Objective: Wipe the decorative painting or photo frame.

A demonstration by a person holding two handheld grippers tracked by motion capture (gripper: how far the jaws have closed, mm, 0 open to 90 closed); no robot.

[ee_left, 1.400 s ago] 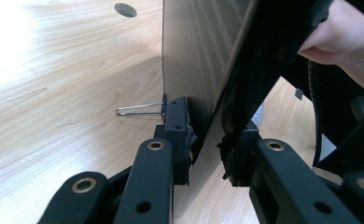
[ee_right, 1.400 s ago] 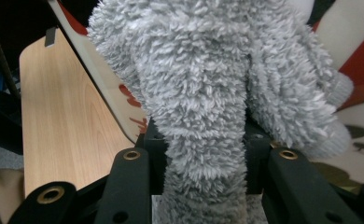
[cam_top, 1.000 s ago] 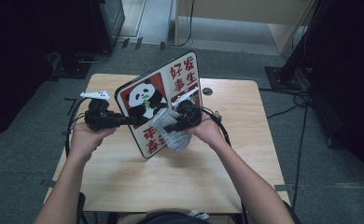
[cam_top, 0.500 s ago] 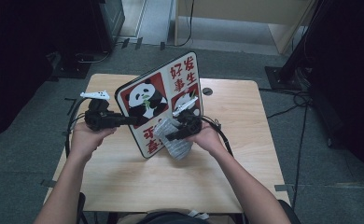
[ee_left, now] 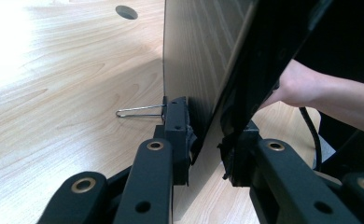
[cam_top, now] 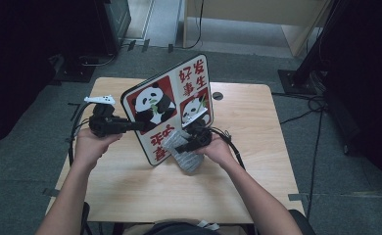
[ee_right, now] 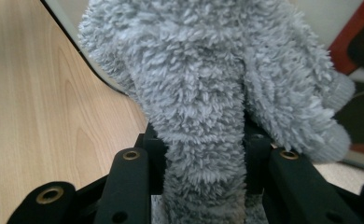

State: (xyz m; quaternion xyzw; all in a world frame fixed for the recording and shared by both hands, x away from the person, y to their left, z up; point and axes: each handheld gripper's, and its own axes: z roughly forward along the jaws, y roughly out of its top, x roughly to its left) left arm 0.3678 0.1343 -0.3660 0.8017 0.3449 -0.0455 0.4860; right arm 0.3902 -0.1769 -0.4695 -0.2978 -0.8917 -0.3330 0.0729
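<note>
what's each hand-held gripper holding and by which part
Left hand-held gripper clamps the panda board by its side edge; right hand-held gripper pinches a fold of the grey cloth.

Our two forearms come in bare, with no sleeves showing on them, and each hand wraps a black tool: the left gripper point(cam_top: 139, 126) carries a pale three-cornered plate on top, and the right gripper point(cam_top: 181, 147) a small white part on its upper side. Black cables loop away from both tools beside our wrists. Up close, our jaws are matte black bars with rounded ends, each set with brass-ringed pivot holes and smaller plain holes, and they end in squarish black pads point(ee_left: 176, 122) with worn, frayed edges.
</note>
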